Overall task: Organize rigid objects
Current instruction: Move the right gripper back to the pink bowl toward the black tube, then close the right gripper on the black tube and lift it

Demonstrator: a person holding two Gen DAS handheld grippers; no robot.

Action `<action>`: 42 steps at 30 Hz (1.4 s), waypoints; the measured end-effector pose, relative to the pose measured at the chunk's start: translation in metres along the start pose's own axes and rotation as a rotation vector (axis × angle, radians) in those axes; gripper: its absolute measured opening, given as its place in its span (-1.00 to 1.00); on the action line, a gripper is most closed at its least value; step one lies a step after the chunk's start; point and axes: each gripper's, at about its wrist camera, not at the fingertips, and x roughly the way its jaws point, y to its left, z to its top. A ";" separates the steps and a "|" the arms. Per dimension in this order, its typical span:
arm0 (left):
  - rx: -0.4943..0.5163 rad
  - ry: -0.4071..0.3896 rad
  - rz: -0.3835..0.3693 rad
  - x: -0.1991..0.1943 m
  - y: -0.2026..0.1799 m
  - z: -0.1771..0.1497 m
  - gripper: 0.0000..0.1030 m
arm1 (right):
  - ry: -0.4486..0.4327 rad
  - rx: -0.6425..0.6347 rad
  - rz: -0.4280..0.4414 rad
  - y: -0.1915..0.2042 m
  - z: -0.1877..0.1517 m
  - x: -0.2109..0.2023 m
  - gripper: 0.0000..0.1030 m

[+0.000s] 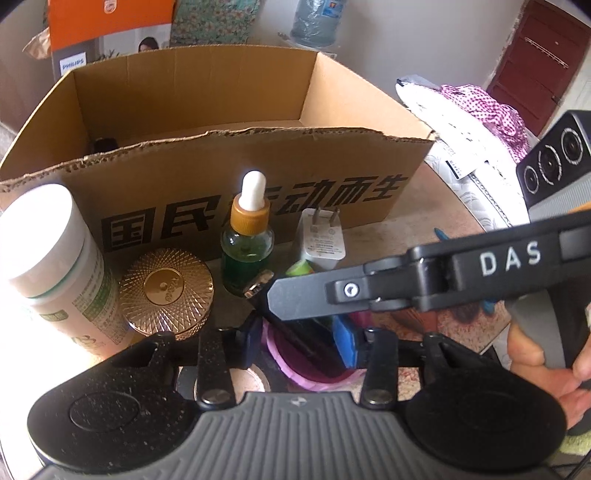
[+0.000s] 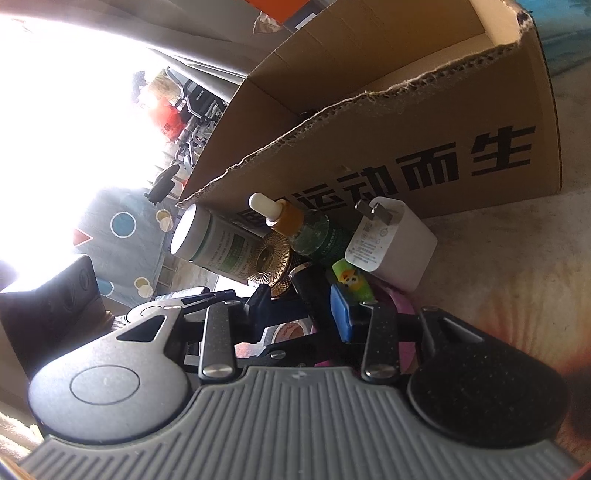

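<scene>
An open cardboard box [image 1: 229, 184] [image 2: 424, 140] stands on the table. In front of it stand a white pill bottle [image 1: 55, 266] [image 2: 210, 243], a gold-lidded jar [image 1: 166, 291] [image 2: 271, 260], a green dropper bottle [image 1: 247, 243] [image 2: 310, 229] and a white charger plug [image 1: 323, 236] [image 2: 391, 243]. My left gripper [image 1: 299, 338] is open over a pink roll [image 1: 291, 362] with a dark flat object inside. My right gripper [image 2: 301, 314] is open around a black cylinder [image 2: 308, 291]; its finger [image 1: 295, 299] crosses the left wrist view.
A small green toy [image 2: 351, 282] lies by the charger. A roll of tape [image 2: 288, 330] sits below the right gripper. A dark object [image 1: 105, 144] lies inside the box. Cloth and bags [image 1: 472, 122] lie right of the box. An orange Philips box [image 1: 107, 33] stands behind.
</scene>
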 end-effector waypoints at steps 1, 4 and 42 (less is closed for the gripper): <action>0.007 -0.004 -0.003 -0.001 -0.001 -0.001 -0.21 | -0.003 -0.005 0.010 0.000 0.000 -0.003 -0.32; 0.028 -0.015 -0.004 -0.003 -0.005 -0.004 -0.23 | -0.012 -0.021 0.022 0.001 -0.001 -0.006 -0.34; 0.114 -0.109 0.068 -0.013 -0.025 -0.006 -0.48 | -0.124 -0.065 -0.086 0.011 -0.015 -0.001 -0.59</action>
